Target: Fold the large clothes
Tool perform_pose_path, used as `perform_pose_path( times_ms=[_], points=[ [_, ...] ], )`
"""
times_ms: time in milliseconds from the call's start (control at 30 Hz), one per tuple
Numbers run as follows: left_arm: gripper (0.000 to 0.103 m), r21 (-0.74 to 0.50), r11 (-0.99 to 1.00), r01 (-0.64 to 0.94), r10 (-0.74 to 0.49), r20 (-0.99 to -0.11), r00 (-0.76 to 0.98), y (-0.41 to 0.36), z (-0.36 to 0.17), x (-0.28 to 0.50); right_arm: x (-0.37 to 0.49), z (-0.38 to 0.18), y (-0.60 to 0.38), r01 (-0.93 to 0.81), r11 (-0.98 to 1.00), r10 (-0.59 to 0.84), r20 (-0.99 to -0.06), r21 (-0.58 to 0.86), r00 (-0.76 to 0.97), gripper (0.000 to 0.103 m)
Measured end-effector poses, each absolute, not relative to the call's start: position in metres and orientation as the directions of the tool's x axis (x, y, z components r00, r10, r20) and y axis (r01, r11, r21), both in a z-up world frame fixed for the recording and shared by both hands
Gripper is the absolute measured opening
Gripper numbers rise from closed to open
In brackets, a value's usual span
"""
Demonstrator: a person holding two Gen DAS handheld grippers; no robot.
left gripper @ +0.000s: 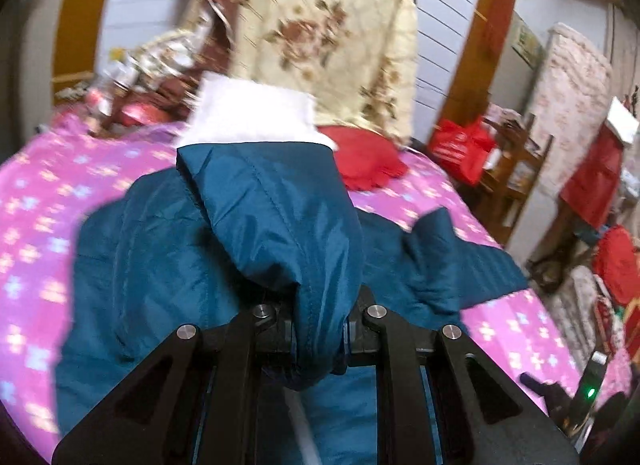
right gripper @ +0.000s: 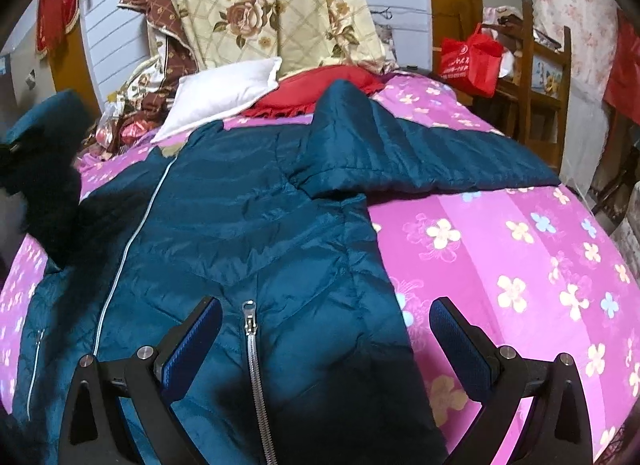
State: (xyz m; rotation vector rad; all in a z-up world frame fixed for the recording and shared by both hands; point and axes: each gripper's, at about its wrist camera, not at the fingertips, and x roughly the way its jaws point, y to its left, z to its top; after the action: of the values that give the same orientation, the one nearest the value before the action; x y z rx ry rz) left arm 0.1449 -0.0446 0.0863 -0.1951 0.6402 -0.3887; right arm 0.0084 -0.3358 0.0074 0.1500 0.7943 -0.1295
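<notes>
Spread on the pink flowered bedsheet, the teal quilted jacket is laid lengthwise toward the white pillow, its sleeve clamped in the closed left gripper, while the right gripper is held open over the zipper.

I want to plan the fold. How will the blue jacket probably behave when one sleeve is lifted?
The blue jacket is probably floppy: the sleeve clamped in the left gripper droops over it. Its shiny shell probably slides easily on the pink bedsheet. The quilted padding suggests it is light but puffy.
</notes>
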Motion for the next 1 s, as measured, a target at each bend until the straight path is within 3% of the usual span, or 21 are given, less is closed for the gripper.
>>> perform_pose_path(
  times_ms=[333,400,467,533,733,867,1000],
  points=[
    [0.016,-0.465,0.837,0.289,-0.539,-0.606,0.585,-0.093,0.005,0.184,0.014,-0.004,-0.337,0.156,0.985,-0.045,-0.759,0.076,0.649,0.103],
    [0.027,-0.478,0.828,0.292,-0.552,-0.606,0.573,-0.094,-0.001,0.182,0.016,-0.005,-0.339,0.163,0.983,-0.044,-0.765,0.081,0.643,0.103],
    [0.061,-0.485,0.818,0.309,-0.568,-0.598,0.565,-0.090,0.001,0.177,0.019,-0.006,-0.338,0.166,0.983,-0.044,-0.766,0.082,0.642,0.103],
    [0.076,-0.482,0.815,0.322,-0.572,-0.586,0.574,-0.083,0.006,0.167,0.020,-0.006,-0.335,0.165,0.983,-0.049,-0.767,0.075,0.640,0.103],
    [0.076,-0.442,0.844,0.304,-0.529,-0.594,0.606,-0.049,0.021,0.138,0.021,-0.007,-0.329,0.173,0.982,-0.057,-0.766,0.070,0.640,0.103],
    [0.076,-0.350,0.916,0.197,-0.387,-0.635,0.669,0.000,0.020,0.134,0.023,-0.007,-0.325,0.181,0.980,-0.059,-0.760,0.078,0.647,0.103],
    [0.076,-0.326,0.945,-0.019,-0.212,-0.658,0.722,0.060,0.009,0.141,0.026,0.006,-0.312,0.142,0.984,-0.030,-0.695,0.105,0.718,0.103]
  ],
)
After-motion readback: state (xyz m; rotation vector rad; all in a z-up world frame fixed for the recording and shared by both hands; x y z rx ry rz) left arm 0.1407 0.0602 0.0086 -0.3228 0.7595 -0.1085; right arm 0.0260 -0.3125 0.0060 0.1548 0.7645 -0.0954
